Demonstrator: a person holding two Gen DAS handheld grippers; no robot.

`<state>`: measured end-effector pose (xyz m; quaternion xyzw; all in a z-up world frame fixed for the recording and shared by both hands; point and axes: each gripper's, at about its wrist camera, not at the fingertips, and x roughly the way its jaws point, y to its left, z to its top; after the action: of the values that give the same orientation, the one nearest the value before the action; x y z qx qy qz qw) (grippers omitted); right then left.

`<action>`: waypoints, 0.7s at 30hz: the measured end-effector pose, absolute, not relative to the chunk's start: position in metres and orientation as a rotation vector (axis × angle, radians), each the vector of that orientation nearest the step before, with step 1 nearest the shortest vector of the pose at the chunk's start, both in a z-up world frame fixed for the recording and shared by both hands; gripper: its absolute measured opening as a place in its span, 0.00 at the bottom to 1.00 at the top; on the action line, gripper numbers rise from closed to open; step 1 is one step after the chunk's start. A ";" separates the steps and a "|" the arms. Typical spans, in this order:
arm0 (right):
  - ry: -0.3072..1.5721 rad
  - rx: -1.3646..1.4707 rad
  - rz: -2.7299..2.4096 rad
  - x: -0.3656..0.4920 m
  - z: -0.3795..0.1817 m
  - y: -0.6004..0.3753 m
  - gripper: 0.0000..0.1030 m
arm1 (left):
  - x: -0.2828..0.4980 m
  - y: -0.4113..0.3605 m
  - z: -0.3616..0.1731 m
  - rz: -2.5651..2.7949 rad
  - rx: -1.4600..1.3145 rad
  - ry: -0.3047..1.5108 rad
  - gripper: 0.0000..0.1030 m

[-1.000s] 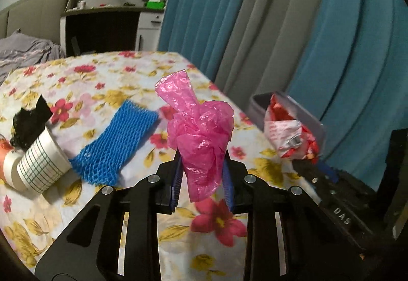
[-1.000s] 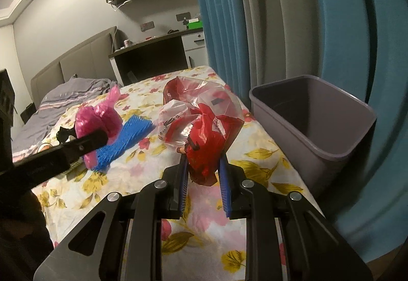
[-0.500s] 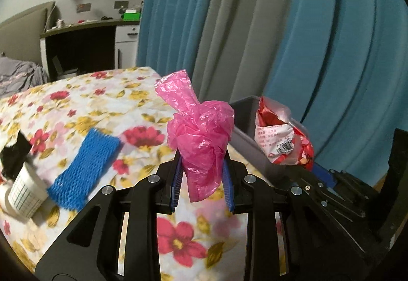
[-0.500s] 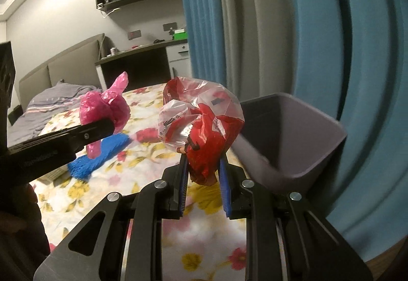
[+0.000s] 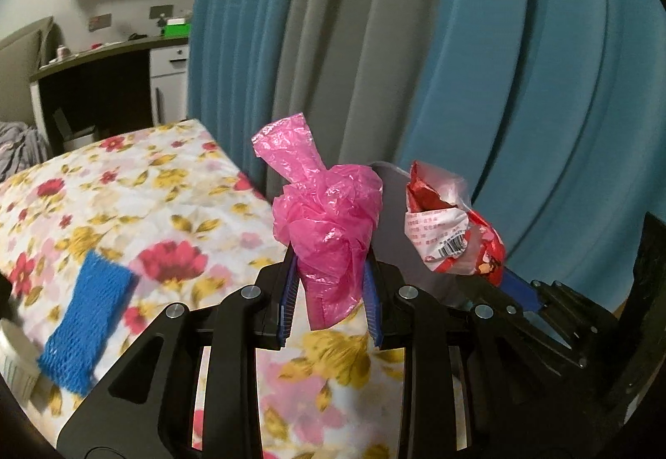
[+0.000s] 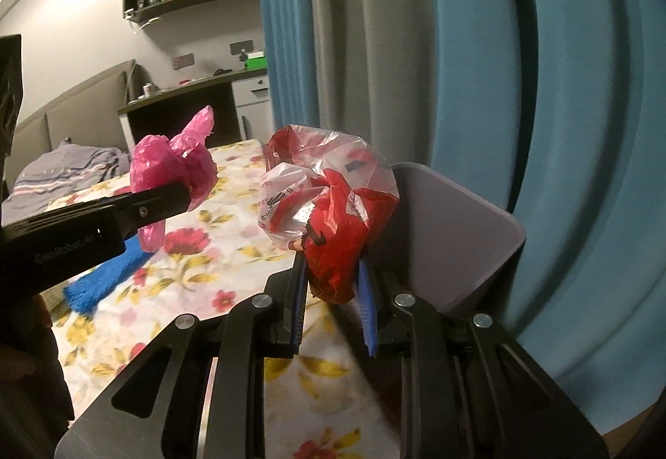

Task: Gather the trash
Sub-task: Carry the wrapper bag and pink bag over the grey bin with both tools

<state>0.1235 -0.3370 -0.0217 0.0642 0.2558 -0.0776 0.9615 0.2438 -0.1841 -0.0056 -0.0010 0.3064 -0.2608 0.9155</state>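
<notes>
Carrying is the step in hand. A crumpled pink plastic bag (image 5: 329,234) is clamped in the jaws of the left gripper (image 5: 329,292), just beside the grey plastic bin (image 6: 458,234). A red and clear crinkly wrapper (image 6: 333,217) is clamped in the jaws of the right gripper (image 6: 333,301), right at the bin's near rim. Next, both must be brought over the bin's mouth, and the jaws opened. A blue foam net (image 5: 83,330) is left on the flowered bed (image 5: 145,209), well apart from the bin.
</notes>
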 end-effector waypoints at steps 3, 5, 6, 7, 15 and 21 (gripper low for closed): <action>0.519 0.134 -0.184 0.130 -0.023 -0.350 0.22 | 0.255 -0.200 -0.009 -0.539 0.015 0.646 0.26; 0.523 0.142 -0.200 0.134 -0.025 -0.357 0.22 | 0.262 -0.211 -0.012 -0.549 0.028 0.652 0.26; 0.526 0.144 -0.207 0.136 -0.025 -0.360 0.23 | 0.264 -0.215 -0.014 -0.552 0.034 0.655 0.26; 0.529 0.145 -0.213 0.137 -0.026 -0.364 0.23 | 0.267 -0.221 -0.015 -0.557 0.039 0.657 0.26; 0.558 0.176 -0.237 0.146 -0.036 -0.385 0.23 | 0.287 -0.253 -0.025 -0.573 0.061 0.682 0.26; 0.568 0.186 -0.248 0.151 -0.037 -0.393 0.23 | 0.297 -0.263 -0.032 -0.592 0.052 0.703 0.26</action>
<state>0.1509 -0.3933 -0.0373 0.0915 0.2788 -0.1217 0.9482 0.2966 -0.2634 -0.0318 0.0249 0.3390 -0.2857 0.8960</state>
